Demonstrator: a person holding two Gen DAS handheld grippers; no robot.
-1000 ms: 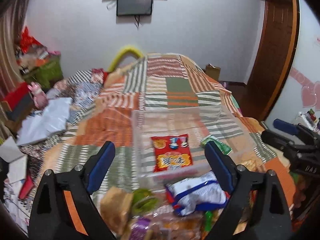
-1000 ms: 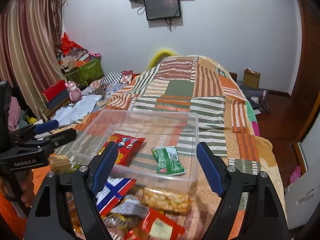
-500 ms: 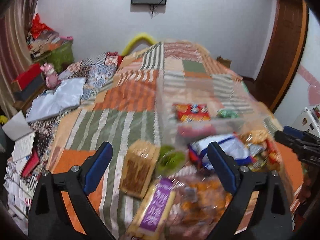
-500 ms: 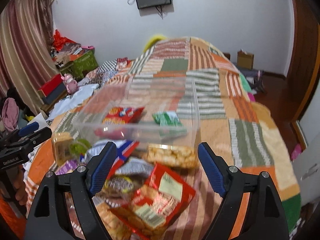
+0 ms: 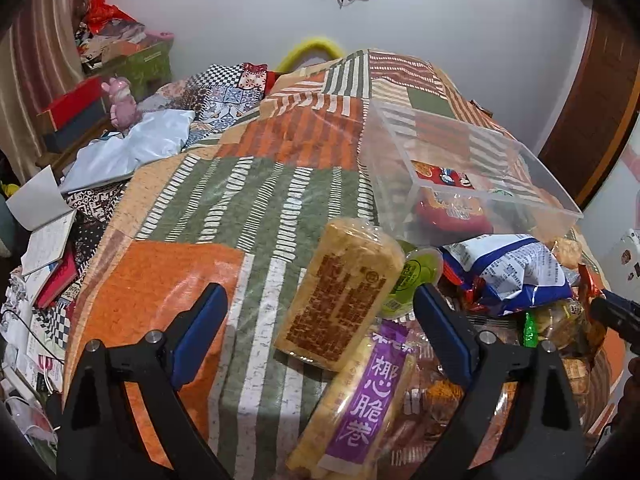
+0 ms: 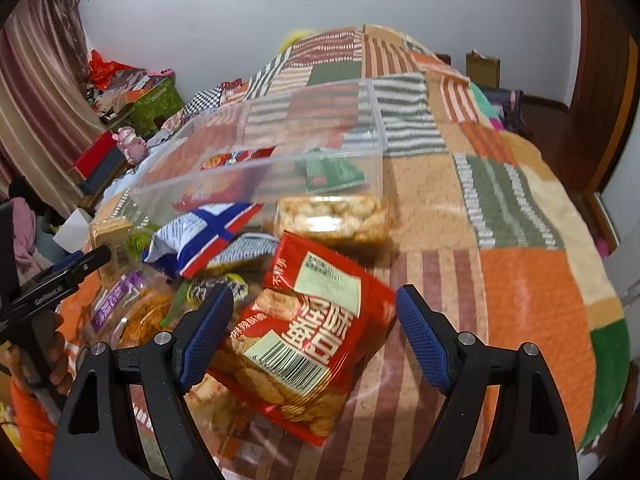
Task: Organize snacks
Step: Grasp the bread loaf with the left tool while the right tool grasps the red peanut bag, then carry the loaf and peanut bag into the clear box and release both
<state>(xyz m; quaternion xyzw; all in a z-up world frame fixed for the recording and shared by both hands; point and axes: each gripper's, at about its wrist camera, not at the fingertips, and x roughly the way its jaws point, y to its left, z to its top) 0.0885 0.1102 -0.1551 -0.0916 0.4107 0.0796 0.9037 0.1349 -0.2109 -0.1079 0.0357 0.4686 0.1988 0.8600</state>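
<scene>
My right gripper (image 6: 314, 334) hangs with its blue-padded jaws spread wide on either side of the glossy red foil bag of fried snacks (image 6: 304, 332), touching nothing. I judge this bag light, puffy and slick: the film will crumple and slide under the pads, and the brittle pieces inside would crack under a hard squeeze. I would pinch it across its narrow width near the upper sealed edge, where the foil is flat and there is little to crush.

The bag lies tilted on the striped patchwork bedspread (image 6: 532, 292), barcode and white label facing up, at the near edge of a loose pile of snacks. Just beyond it sit a clear packet of golden puffed crackers (image 6: 334, 218) against the wall of the clear plastic storage box (image 6: 260, 168), and a white-and-blue crinkled bag with a red cross stripe (image 6: 208, 236).

My left gripper (image 5: 320, 320) is likewise spread and empty, framing a tan cellophane-wrapped block of biscuits with brown print (image 5: 344, 292). That block looks stiff and holds its shape; I would take it across its short sides. Its lower end rests on a long clear pack with a purple label (image 5: 360, 400), and a small green jelly cup (image 5: 416, 280) is just beside it.

The box already holds a red packet (image 5: 444, 188) and a green sachet (image 6: 332, 170), so I judge sorting is barely begun.
</scene>
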